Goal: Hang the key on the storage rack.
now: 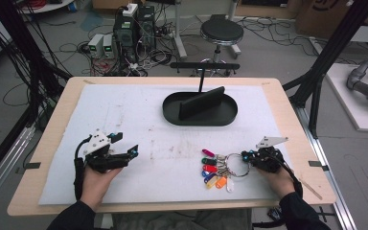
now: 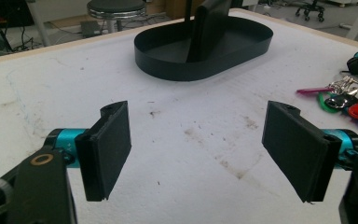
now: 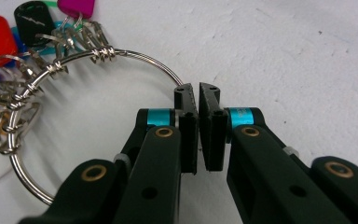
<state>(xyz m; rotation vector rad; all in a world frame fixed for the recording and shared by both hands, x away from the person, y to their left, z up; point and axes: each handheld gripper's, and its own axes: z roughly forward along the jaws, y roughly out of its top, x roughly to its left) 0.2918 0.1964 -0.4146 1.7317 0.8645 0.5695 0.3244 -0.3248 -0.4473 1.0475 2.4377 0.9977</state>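
Right, on the counter: white foam mat [image 1: 124,115] covering the wooden counter [image 1: 287,105], and both grippers low over its near half.
Right gripper [image 3: 199,91]: jaws squeezed nearly together, pinched on the thin wire of the large silver metal key ring [image 3: 98,53]; the wire runs into the narrow slit between the two black pads.
Key ring position: lying flat on the mat at the near right, just left of the right gripper [image 1: 245,155] in the high view, with the ring [image 1: 238,165] touching the jaw tips.
Keys: bunch of keys with coloured plastic heads [image 1: 214,170], pink, green, red, blue, orange, white, fanned out on the mat to the left of the ring.
Left gripper [image 2: 198,140]: jaws spread wide apart, nothing between them but bare mat; it sits at the near left [image 1: 124,146], well apart from the keys.
Behind: black oval metal tray with an upright stand [image 1: 201,109] at the middle far side of the mat, away from both grippers.
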